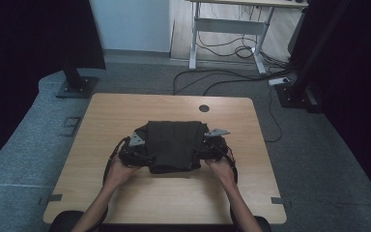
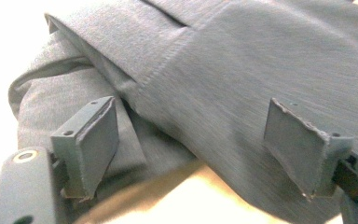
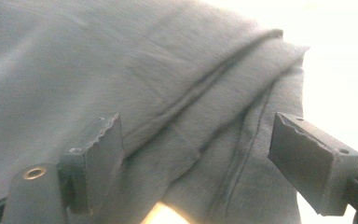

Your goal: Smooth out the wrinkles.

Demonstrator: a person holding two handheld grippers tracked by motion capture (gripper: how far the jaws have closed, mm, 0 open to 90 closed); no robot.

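Two forearms are coming in from the near edge of the wooden table, each hand carrying a gripper to one side of a dark folded garment; the garment is lying on the tabletop a little nearer the person than the middle, its far edge falling short of a small round dark hole in the wood.

On the person's left, the left gripper is sitting against the left edge of the cloth with its grey three-cornered plate showing on top; in the left gripper view the left gripper is standing with its jaws wide apart, and the dark folded garment is lying across the gap between them; the pads are looking clear of the cloth rather than pressing on it, so nothing is being held; a stacked fold is showing at the left of that view, with a strip of pale tabletop beneath the lower edge.

On the other side, the right gripper is lying against the right edge of the cloth; in the right gripper view the right gripper is likewise gaping wide; the dark folded garment is bunching in soft layered ridges between the two pads, neither pad pinching it; a small patch of tabletop is peeping out under the cloth at the bottom.

Beyond the table, grey carpet is spreading out, with black cables trailing across it toward a white desk frame.
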